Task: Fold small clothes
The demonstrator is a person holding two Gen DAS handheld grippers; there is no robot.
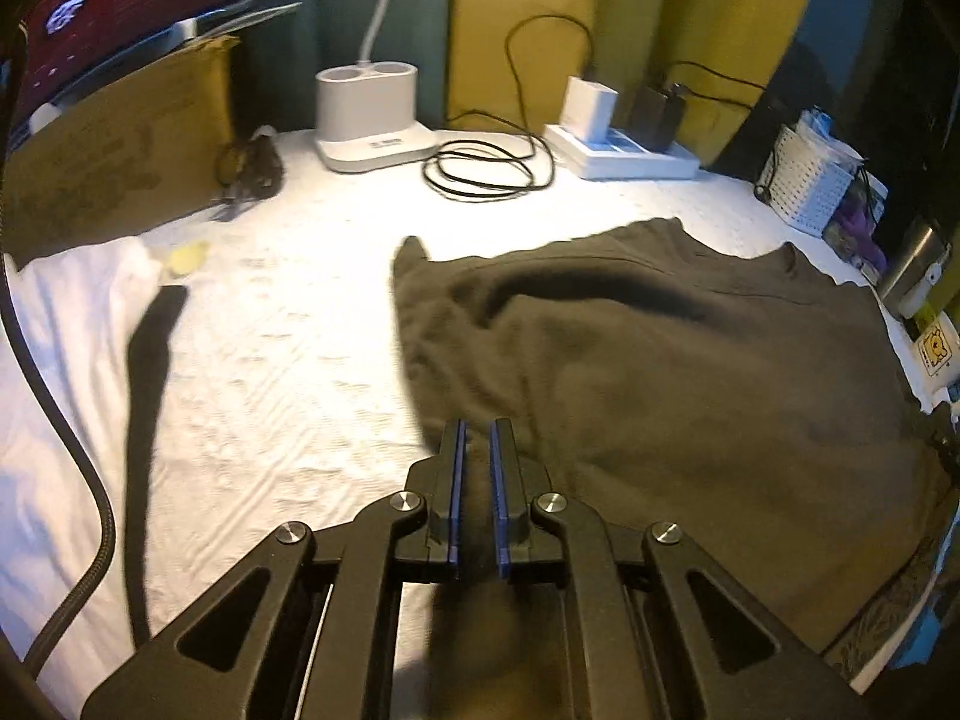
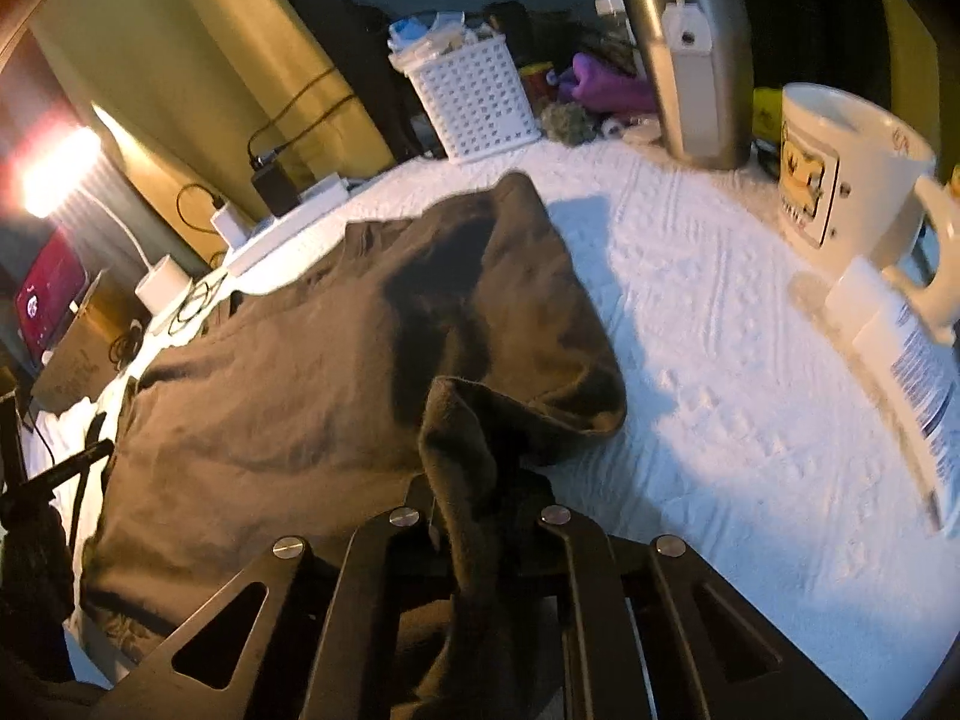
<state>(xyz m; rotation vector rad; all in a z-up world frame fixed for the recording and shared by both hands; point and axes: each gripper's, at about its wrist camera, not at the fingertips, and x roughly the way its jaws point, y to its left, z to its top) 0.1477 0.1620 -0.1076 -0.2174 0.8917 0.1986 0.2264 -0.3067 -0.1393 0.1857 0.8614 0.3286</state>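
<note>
A dark brown garment (image 1: 690, 390) lies spread on the white textured cover (image 1: 288, 360), its near left edge running under my left gripper (image 1: 477, 438). That gripper's blue pads (image 1: 457, 480) stand close together with dark cloth filling the narrow gap. In the right wrist view the same garment (image 2: 270, 408) has its near right corner bunched up and draped over my right gripper (image 2: 480, 474). The fingertips there are hidden by the fold, and the cloth hangs down between the fingers.
At the back stand a white lamp base (image 1: 366, 114), a coiled black cable (image 1: 486, 171) and a power strip (image 1: 618, 150). On the right are a white basket (image 2: 474, 102), a steel flask (image 2: 696, 54), a mug (image 2: 852, 168) and a tube (image 2: 900, 348). A cardboard box (image 1: 120, 138) is at the left.
</note>
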